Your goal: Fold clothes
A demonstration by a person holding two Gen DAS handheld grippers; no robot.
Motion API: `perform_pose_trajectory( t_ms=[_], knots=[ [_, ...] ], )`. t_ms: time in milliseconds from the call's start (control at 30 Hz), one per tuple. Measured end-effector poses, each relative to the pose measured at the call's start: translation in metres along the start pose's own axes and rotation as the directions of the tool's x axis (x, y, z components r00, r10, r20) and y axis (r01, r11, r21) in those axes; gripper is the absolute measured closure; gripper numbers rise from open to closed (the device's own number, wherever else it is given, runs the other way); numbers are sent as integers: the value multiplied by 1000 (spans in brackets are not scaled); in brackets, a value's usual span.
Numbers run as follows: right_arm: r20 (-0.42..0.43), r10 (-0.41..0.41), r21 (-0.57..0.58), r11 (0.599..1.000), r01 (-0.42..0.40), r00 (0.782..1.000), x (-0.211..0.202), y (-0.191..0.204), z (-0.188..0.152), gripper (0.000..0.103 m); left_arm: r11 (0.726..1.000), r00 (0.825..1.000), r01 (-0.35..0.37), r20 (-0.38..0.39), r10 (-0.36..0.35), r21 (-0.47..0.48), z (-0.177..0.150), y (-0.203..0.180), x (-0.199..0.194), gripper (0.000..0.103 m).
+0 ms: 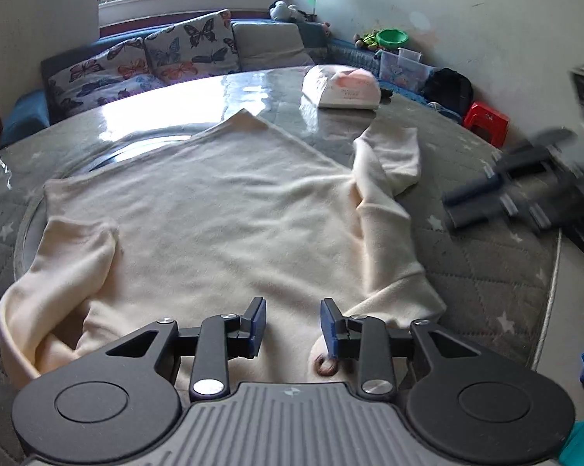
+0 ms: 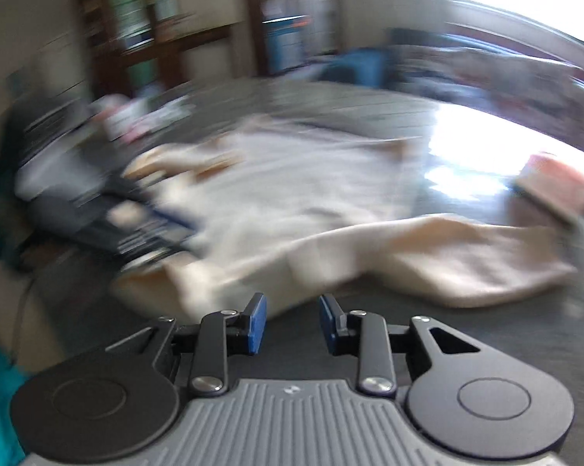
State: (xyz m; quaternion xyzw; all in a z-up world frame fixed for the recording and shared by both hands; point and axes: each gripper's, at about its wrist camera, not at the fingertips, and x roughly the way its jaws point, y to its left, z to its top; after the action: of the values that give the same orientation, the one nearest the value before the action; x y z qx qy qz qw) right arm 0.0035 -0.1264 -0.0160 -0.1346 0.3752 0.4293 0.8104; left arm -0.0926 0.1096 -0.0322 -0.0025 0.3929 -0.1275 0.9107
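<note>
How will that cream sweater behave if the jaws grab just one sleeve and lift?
Probably floppy: the cream sweater lies rumpled, its right sleeve bent back on itself, so the body should sag and trail. It likely slides easily on the glossy tabletop, dragging rather than staying put. It looks like soft, thick knit, so an edge pinch may stretch it.

Left claw: my left claw (image 1: pixel 293 324) has its jaws apart with nothing between the blue pads (image 1: pixel 257 326), and it points forward, held low.
Right claw: my right claw (image 2: pixel 292 323) also has its jaws apart and empty; seen from the left wrist view (image 1: pixel 486 198) it is smeared with blur, off to the right.
</note>
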Motion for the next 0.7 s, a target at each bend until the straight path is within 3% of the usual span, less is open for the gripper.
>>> perform_pose_trajectory(
  t_ms=[67, 167, 367, 467, 600, 700],
  knots=[
    [3, -74, 83, 994, 73, 997, 4, -28, 10, 73, 1000, 1000, 16, -2, -16, 7, 1, -6, 4, 69],
    [-8, -194, 235, 953, 190, 981, 18, -80, 27, 73, 999, 999, 41, -4, -41, 17, 2, -15, 10, 68],
    [-43, -244, 451, 861, 237, 969, 49, -147, 48, 70, 995, 996, 89, -10, -89, 36, 5, -34, 21, 68],
    [-82, -290, 482, 826, 293, 953, 68, -161, 54, 56, 993, 994, 112, -12, -111, 42, 6, -42, 26, 64],
    [-128, -322, 492, 801, 342, 938, 89, -167, 59, 55, 993, 993, 120, 4, -120, 6, 2, -41, 24, 62],
    [-152, -367, 440, 806, 396, 918, 100, -157, 66, 52, 992, 992, 126, 14, -126, 4, 0, -41, 23, 59]
  ],
)
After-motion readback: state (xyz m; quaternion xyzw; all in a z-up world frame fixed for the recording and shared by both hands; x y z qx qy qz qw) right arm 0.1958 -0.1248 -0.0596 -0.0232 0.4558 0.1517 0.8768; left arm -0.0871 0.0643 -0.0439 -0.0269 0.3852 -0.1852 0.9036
